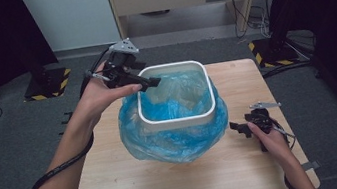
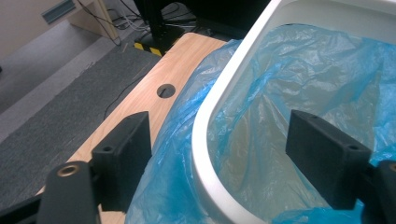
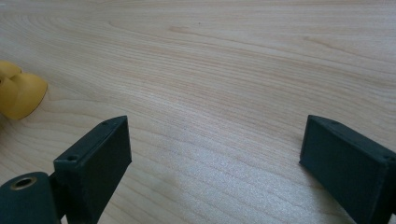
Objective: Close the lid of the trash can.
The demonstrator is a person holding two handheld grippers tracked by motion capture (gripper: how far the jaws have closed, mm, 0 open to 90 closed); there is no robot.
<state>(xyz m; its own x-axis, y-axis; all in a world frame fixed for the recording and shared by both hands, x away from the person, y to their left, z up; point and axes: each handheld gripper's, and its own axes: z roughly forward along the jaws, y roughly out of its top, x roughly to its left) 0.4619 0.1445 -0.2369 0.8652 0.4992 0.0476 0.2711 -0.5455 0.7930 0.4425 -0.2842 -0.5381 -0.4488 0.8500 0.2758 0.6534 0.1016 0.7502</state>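
Observation:
A white square bin (image 1: 179, 119) stands on the wooden table (image 1: 170, 185), lined with a blue plastic bag (image 1: 179, 143) that is folded out over its rim and bunched around its sides. My left gripper (image 1: 147, 83) hovers at the bin's far left corner. In the left gripper view it (image 2: 219, 126) is open, its jaws straddling the white rim (image 2: 205, 154) and the bag (image 2: 303, 70) without pressing on either. Over bare wood to the right of the bin, my right gripper (image 1: 236, 127) is low and open, with nothing between its jaws (image 3: 215, 126).
A yellow rounded object (image 3: 18, 95) lies on the table at the left edge of the right gripper view. The tabletop has a round cable hole (image 2: 166, 90) near its far left corner. Grey carpet, black stands and cables surround the table.

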